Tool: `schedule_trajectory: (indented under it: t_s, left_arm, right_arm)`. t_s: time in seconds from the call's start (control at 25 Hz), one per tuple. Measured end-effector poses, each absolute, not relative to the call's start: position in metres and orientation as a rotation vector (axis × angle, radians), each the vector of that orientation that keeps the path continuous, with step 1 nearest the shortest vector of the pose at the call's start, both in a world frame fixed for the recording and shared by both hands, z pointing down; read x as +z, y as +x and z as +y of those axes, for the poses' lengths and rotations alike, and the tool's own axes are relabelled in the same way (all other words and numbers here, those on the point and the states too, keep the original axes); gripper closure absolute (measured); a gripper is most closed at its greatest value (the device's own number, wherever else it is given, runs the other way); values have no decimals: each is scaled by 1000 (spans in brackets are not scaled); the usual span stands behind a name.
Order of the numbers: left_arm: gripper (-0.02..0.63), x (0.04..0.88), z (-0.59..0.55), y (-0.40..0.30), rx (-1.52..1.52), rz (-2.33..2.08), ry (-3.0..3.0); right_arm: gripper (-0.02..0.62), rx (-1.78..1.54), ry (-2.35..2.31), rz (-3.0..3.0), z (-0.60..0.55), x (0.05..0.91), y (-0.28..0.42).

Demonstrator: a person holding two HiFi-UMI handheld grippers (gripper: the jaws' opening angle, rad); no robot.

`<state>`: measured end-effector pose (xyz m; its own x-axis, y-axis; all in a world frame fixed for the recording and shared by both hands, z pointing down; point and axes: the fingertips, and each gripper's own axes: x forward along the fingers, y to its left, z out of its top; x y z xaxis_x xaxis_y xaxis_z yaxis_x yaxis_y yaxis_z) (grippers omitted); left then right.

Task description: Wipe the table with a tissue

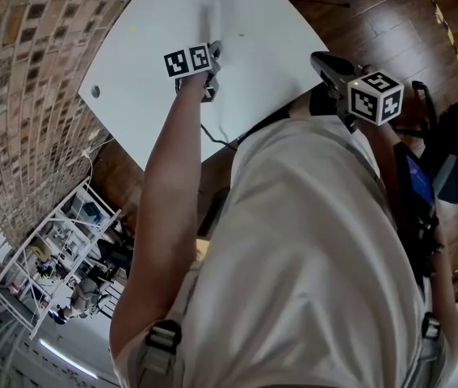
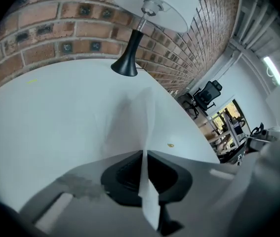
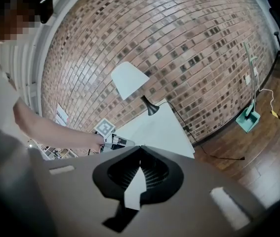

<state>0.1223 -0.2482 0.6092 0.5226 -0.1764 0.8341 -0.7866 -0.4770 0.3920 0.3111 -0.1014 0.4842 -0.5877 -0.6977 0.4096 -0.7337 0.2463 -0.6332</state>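
On the white, round-cornered tabletop (image 2: 46,122), the left gripper (image 2: 143,153) has its jaws pinched on a thin white tissue (image 2: 148,113) trailing on the surface, so wiping seems under way, while the right gripper (image 3: 140,150), jaws together, hangs beyond the edge.

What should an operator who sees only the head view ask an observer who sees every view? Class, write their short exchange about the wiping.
Operator: Does the left gripper hold the tissue?
Observer: Yes. Its fingers are shut on the tissue, which drapes onto the table.
Operator: What stands ahead of it?
Observer: A lamp with a black foot, on the table.
Operator: And the right gripper?
Observer: Its fingers are together, with a white scrap between them.
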Motion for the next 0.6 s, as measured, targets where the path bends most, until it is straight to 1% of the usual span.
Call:
schedule_trajectory:
  t_s: [0.28,0.6]
  left_arm:
    - [597,607,-233,167,1047,-694,2027]
    - [597,607,-216,198,1107,-603,2044]
  right_arm:
    - [588,1282,1358,-2480,-111,483,340]
    - [588,1308,1343,-2476,-111,489,357]
